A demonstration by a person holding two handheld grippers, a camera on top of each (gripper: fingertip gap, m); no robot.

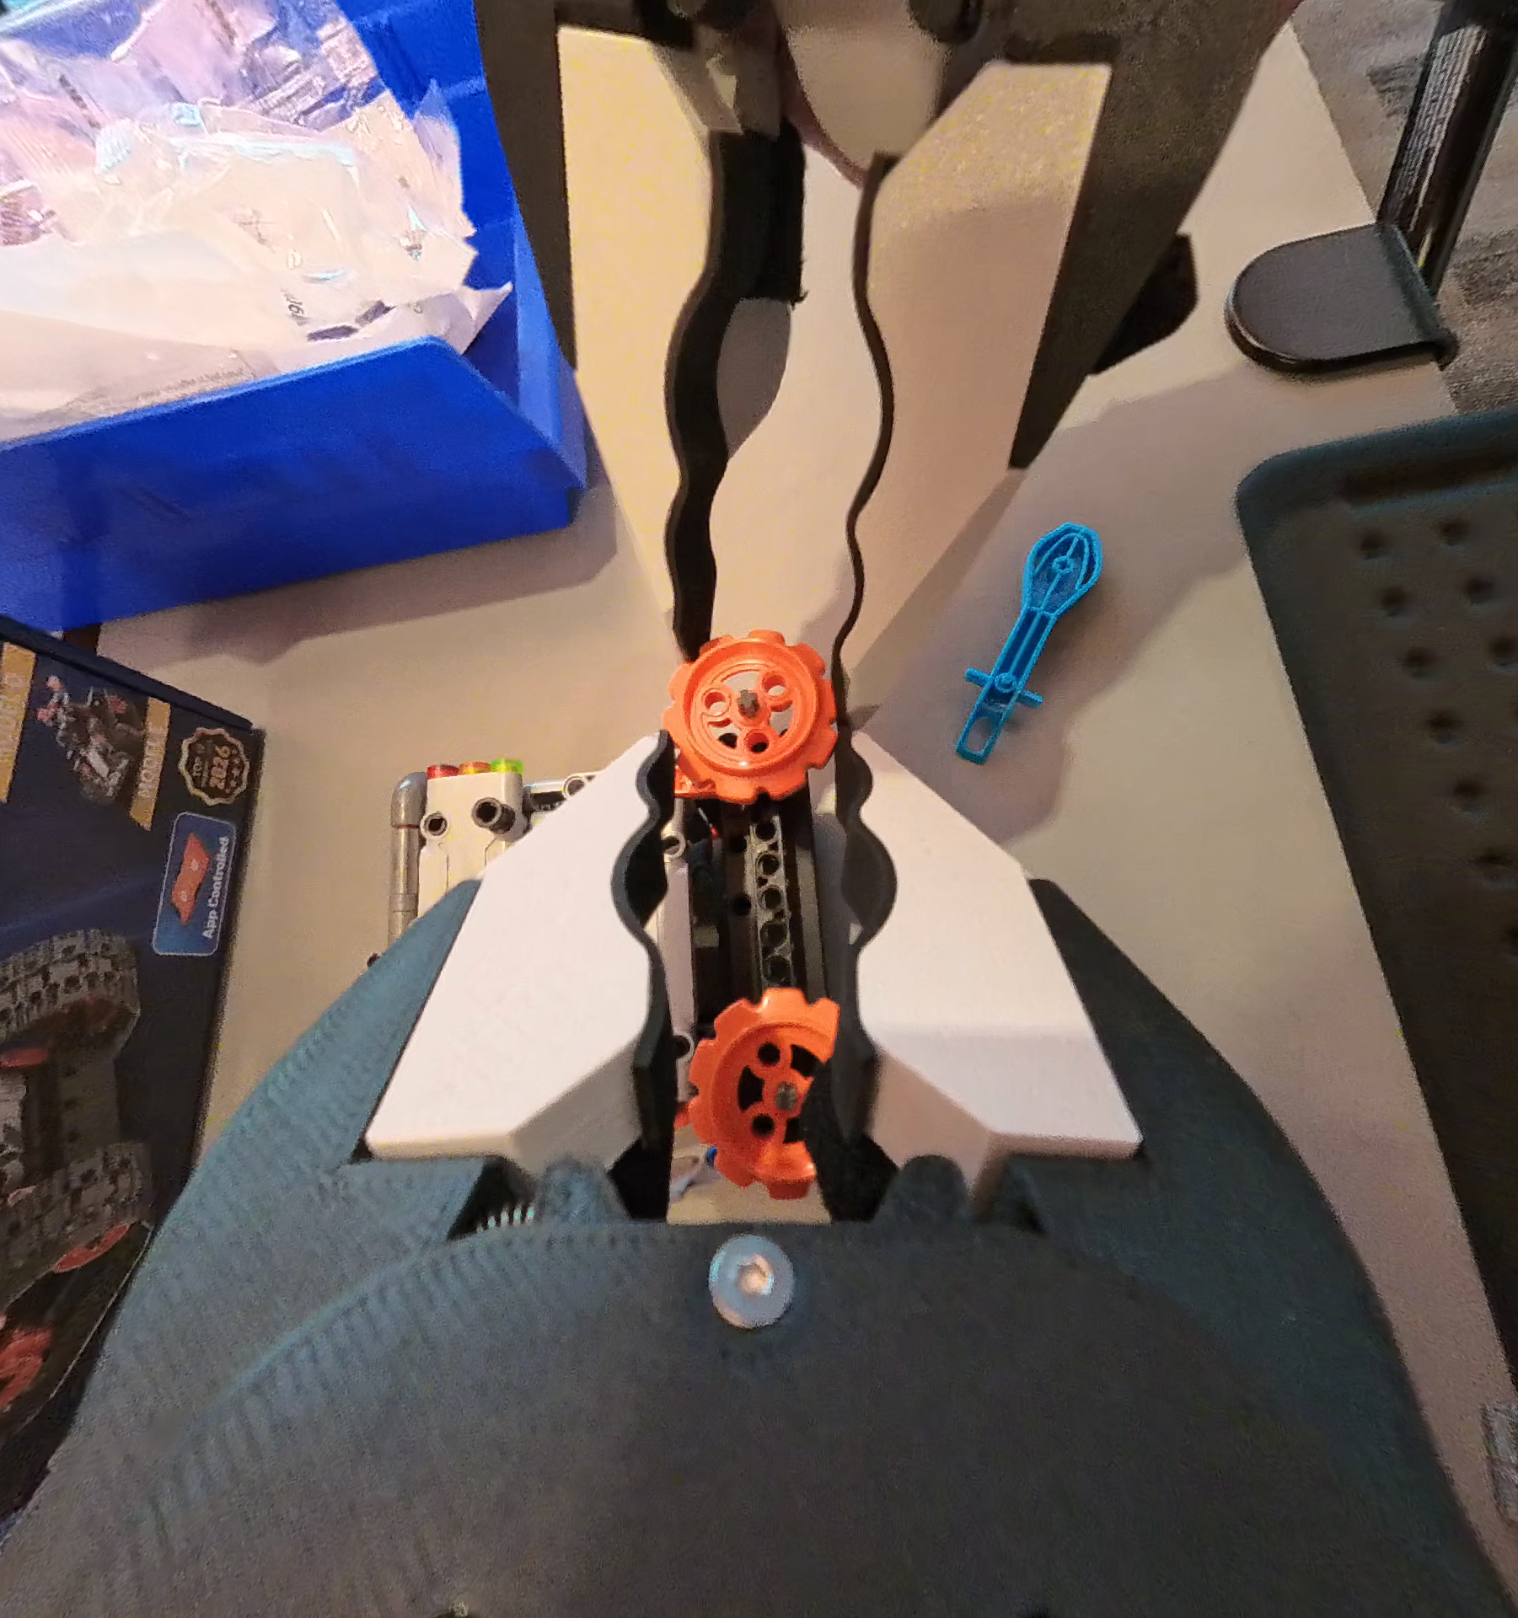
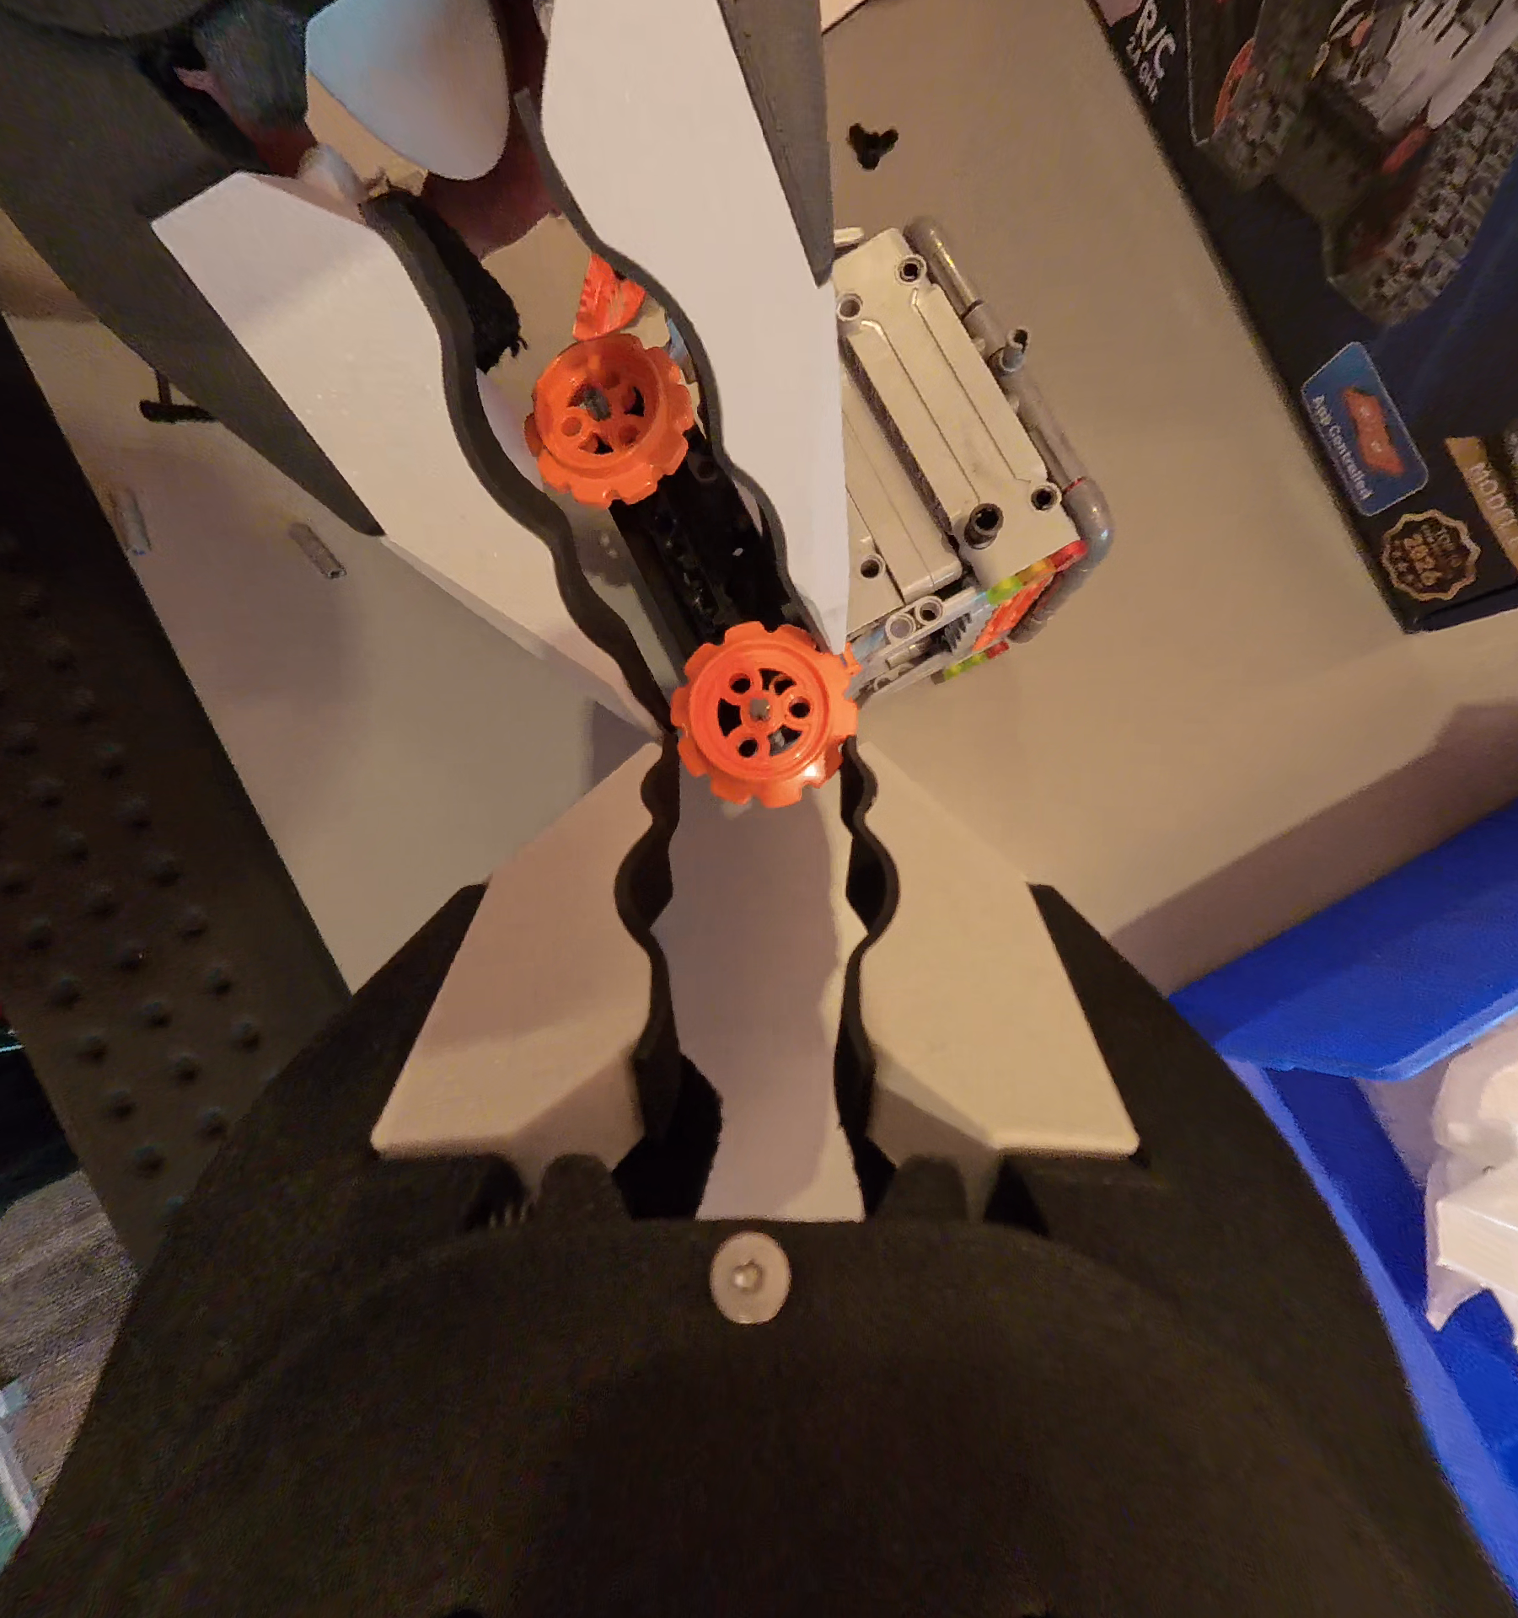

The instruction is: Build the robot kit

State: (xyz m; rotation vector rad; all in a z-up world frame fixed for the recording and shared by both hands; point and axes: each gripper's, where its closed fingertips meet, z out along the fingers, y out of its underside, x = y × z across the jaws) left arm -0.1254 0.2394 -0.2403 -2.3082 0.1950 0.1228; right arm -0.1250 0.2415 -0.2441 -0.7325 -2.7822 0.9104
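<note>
The left gripper [image 1: 751, 770] is closed tight on a black beam [image 1: 764, 884] with an orange wheel [image 1: 748, 714] at its 12 o'clock end and another wheel [image 1: 759, 1090] at 6. The right gripper [image 2: 759, 762] comes from the other side and pinches the far wheel at its tips. On the table [image 1: 1175, 832], a blue tool [image 1: 1031, 635] lies at 2 o'clock, a blue bin [image 1: 300, 455] at 10, a grey block [image 1: 457, 832] at 9.
</note>
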